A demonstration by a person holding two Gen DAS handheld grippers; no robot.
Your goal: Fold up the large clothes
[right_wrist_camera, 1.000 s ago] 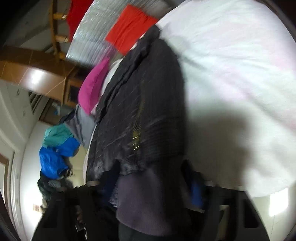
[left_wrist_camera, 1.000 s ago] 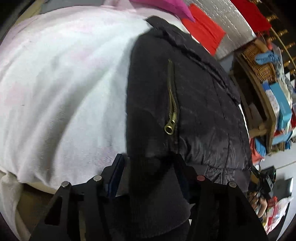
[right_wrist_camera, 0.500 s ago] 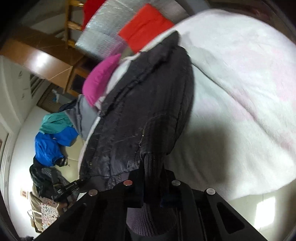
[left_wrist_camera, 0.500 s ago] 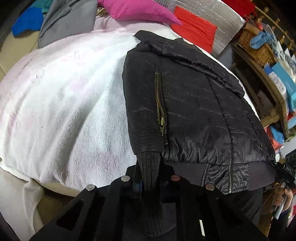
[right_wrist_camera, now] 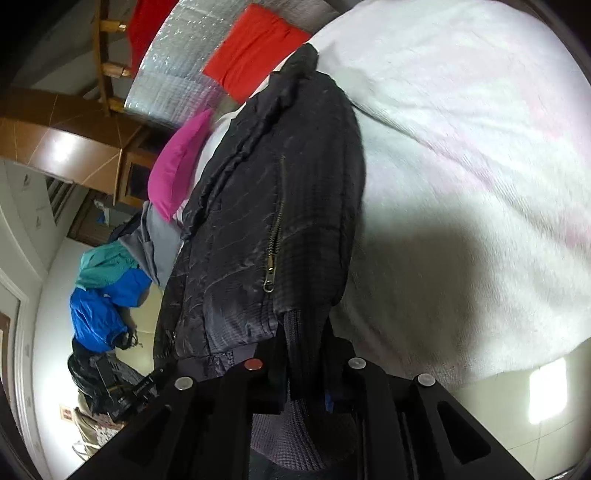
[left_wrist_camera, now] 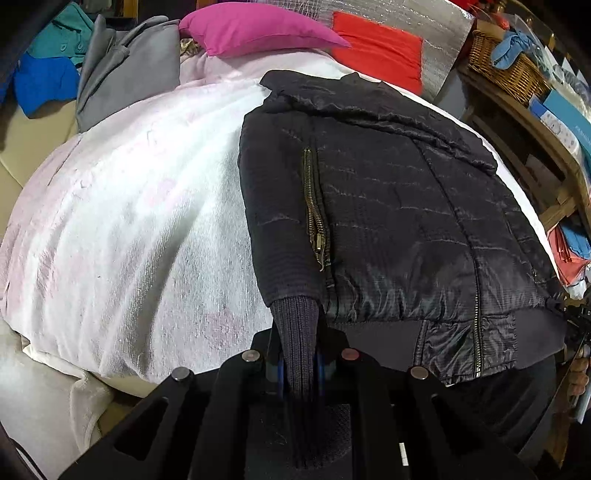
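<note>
1. Cluttered room, a white blanket point(left_wrist_camera: 129, 229) spread over the bed, pink pillow point(left_wrist_camera: 255, 33) at the far end.
2. The black jacket point(left_wrist_camera: 388, 206) lies flat on the blanket, hem at the near edge.
3. Left gripper point(left_wrist_camera: 299, 365) is clamped on one ribbed cuff point(left_wrist_camera: 295, 332); right gripper point(right_wrist_camera: 306, 373) is pinching the other cuff point(right_wrist_camera: 306, 332).
4. Risk: stretchy knit probably slips out if yanked, or the slick shell drags crooked.

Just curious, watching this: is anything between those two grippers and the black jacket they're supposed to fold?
Nothing visible. The left gripper and the right gripper are each shut on a ribbed knit cuff of the black jacket, which lies on the white blanket.
</note>
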